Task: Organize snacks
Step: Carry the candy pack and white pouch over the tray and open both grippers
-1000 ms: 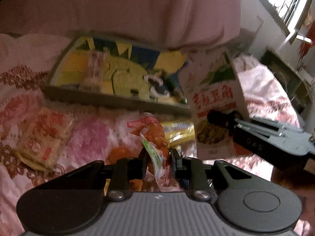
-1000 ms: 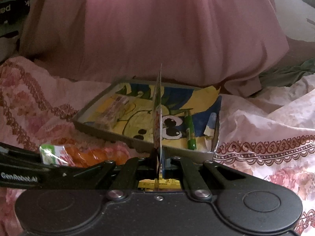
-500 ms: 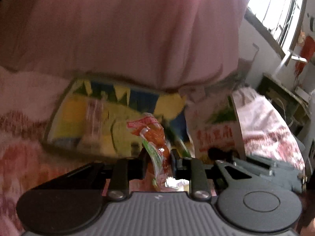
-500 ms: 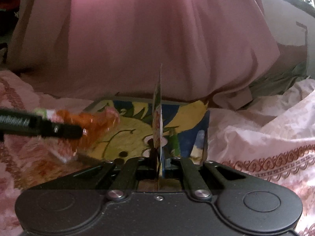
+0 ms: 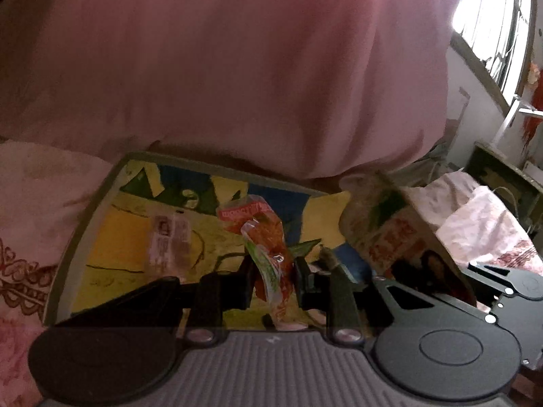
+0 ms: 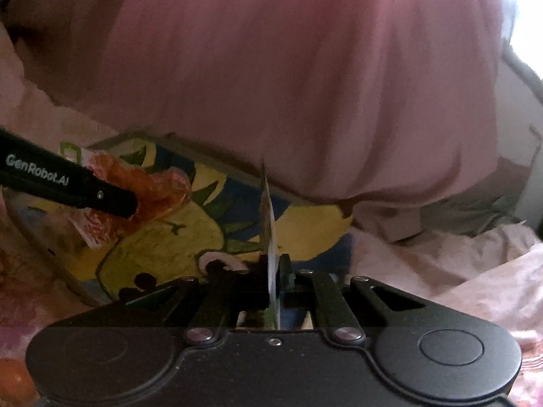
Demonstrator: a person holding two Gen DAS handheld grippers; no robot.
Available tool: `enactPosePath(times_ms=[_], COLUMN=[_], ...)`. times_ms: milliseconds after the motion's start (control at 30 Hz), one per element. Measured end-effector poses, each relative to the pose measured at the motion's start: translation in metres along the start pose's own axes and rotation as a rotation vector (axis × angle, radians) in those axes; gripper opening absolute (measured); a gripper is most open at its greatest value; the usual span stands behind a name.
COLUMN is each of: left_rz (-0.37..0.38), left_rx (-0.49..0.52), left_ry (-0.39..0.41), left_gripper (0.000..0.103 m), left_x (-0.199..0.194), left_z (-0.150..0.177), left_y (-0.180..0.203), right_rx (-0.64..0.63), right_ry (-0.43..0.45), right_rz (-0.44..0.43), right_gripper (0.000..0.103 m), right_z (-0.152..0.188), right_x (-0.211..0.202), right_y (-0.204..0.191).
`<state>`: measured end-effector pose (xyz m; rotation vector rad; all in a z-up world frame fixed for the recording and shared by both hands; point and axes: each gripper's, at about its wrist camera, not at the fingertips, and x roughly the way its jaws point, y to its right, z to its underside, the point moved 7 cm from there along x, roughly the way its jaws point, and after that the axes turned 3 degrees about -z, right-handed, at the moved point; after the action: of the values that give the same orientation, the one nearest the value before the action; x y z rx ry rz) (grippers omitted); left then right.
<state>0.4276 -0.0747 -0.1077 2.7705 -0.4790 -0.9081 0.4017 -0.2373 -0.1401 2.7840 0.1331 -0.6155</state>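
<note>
My left gripper (image 5: 273, 271) is shut on an orange snack packet (image 5: 268, 237) with a green and red edge, held above the cartoon-printed tray (image 5: 112, 234). The packet also shows in the right wrist view (image 6: 149, 190), over the tray's left part (image 6: 169, 240). My right gripper (image 6: 273, 271) is shut on a flat white snack bag with red lettering, seen edge-on (image 6: 269, 224); its face shows in the left wrist view (image 5: 393, 237) at the tray's right end. A clear wrapped snack (image 5: 168, 240) lies in the tray.
A big pink quilt (image 5: 237, 68) rises right behind the tray. The tray lies on a floral pink bedsheet (image 5: 20, 230). A window (image 5: 495, 23) and furniture stand at the far right. White patterned cloth (image 6: 458, 264) lies right of the tray.
Both grippers have moved forward over the tray with their snacks. The loose packets on the sheet in front of the tray have dropped out of the left view.
</note>
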Motion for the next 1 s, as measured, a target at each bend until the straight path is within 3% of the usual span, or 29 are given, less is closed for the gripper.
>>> enactPosePath(times_ms=[133, 233, 300, 367, 567, 733, 867, 1000], left_rz=[-0.022, -0.041, -0.05, -0.058, -0.052, -0.067, -0.088, -0.093], left_rx=[-0.02, -0.037, -0.045, -0.05, -0.068, -0.035, -0.025, -0.049], left_ry=[-0.033, -0.053, -0.069, -0.087, -0.072, -0.042, -0.021, -0.003], left_gripper=[0.026, 0.026, 0.026, 0.027, 0.027, 0.045, 0.055, 0.062], left_x=[0.01, 0.016, 0.016, 0.016, 0.007, -0.008, -0.022, -0.039], left_z=[0.007, 0.009, 0.01, 0.01, 0.0, -0.007, -0.009, -0.013], left_y=[-0.015, -0.023, -0.026, -0.026, -0.027, -0.021, -0.019, -0.019], right_rx=[0.021, 0.029, 0.03, 0.027, 0.09, 0.195, 0.274, 0.326], right_ry=[-0.032, -0.053, -0.065, -0.068, -0.081, -0.068, -0.039, -0.061], right_rz=[-0.03, -0.074, -0.103, -0.122, -0.179, -0.207, -0.27, -0.314], right_gripper=[0.013, 0.025, 0.044, 0.055, 0.072, 0.085, 0.102, 0.102], right_z=[0.003, 0.005, 0.006, 0.005, 0.002, -0.002, -0.007, -0.009], right_x=[0.014, 0.018, 0.019, 0.016, 0.004, -0.01, -0.025, -0.035], right_y=[-0.01, -0.019, -0.024, -0.03, -0.035, -0.022, -0.014, -0.011])
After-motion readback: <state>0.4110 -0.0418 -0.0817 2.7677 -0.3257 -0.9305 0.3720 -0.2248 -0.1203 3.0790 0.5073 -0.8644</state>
